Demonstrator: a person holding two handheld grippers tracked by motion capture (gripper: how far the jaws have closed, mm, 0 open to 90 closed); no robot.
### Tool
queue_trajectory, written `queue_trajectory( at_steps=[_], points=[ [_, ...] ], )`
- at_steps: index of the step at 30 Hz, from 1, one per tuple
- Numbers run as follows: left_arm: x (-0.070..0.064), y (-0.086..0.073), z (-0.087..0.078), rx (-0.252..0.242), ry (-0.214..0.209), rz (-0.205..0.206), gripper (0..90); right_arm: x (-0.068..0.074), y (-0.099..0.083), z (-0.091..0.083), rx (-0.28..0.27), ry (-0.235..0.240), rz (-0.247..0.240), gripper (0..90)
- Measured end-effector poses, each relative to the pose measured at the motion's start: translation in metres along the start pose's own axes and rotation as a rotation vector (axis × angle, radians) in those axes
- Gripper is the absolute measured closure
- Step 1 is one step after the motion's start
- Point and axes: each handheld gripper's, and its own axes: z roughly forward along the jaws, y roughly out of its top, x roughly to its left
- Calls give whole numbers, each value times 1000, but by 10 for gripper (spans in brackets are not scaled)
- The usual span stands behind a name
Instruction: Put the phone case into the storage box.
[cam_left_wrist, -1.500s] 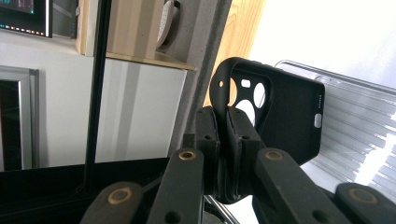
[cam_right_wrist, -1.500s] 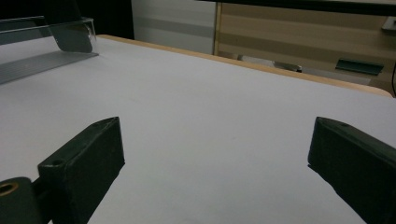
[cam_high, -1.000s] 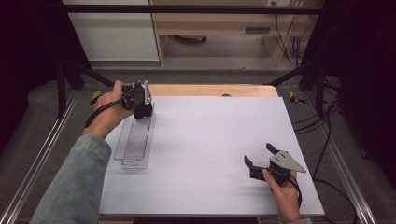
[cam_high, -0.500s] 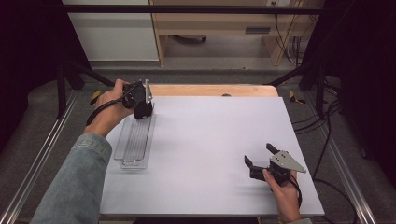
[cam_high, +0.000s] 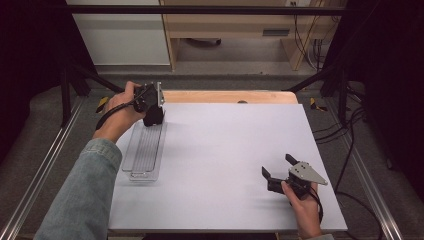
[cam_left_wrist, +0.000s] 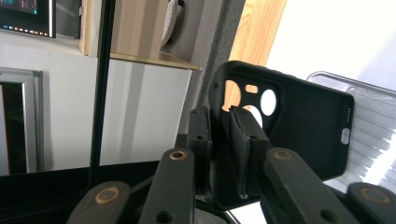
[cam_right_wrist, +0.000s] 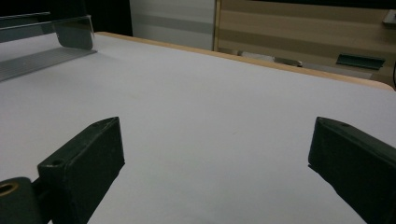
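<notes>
Clamped between the jaws of the left gripper (cam_high: 152, 114) is a black phone case (cam_left_wrist: 299, 133), held by one edge with its camera cutouts in plain sight in the left gripper view. The case is held above the far end of a clear ribbed plastic tray (cam_high: 142, 152), which lies along the left side of the white counter (cam_high: 225, 150). Over at the near right corner, the right gripper (cam_high: 275, 167) is held low over the counter, jaws spread wide apart, nothing between them. The two grippers are kept well apart.
</notes>
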Motion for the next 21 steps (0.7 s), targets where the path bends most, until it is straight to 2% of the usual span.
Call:
queue_trajectory(
  at_steps=[6, 9, 14, 21],
  points=[
    [2, -1, -3, -1, 47, -69, 535, 0, 0, 1, 0, 1, 0, 37],
    [4, -1, -6, -3, 60, -126, 439, 1, 1, 0, -3, 3, 0, 37],
    [4, -3, -13, -22, 52, -218, 361, 1, 1, 0, -7, 4, 0, 37],
    [-3, -5, -17, -34, 39, -271, 282, 1, 1, 0, -9, 5, 1, 37]
  ],
)
